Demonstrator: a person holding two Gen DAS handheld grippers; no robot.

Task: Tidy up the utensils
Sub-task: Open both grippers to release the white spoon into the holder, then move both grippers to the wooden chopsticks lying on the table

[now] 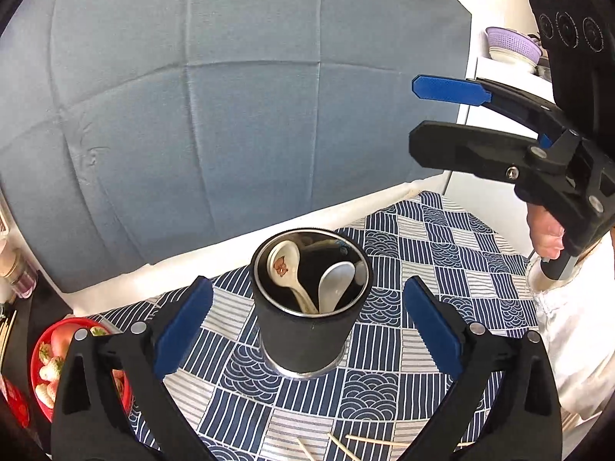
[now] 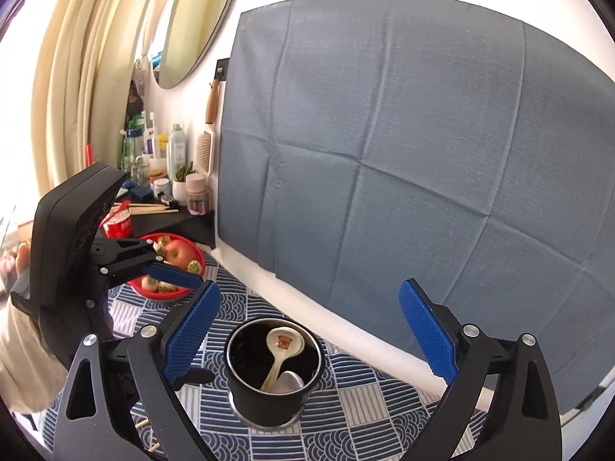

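A black utensil cup (image 1: 309, 322) stands upright on the blue patterned tablecloth (image 1: 423, 253). It holds a cream ceramic spoon with a red figure (image 1: 284, 269) and a plain white spoon (image 1: 334, 284). My left gripper (image 1: 307, 330) is open and empty, its pads either side of the cup, just short of it. My right gripper (image 1: 413, 115) is open and empty, raised to the right of the cup. In the right wrist view the cup (image 2: 273, 376) sits between and beyond the open right gripper (image 2: 319, 338). The left gripper (image 2: 200, 342) shows at the left there.
Several thin wooden sticks (image 1: 369, 441) lie on the cloth near the front edge. A red bowl of fruit (image 2: 169, 265) stands at the table's left. A grey-blue cloth (image 2: 403, 146) hangs on the wall behind. A cluttered black shelf (image 2: 165, 207) is at the far left.
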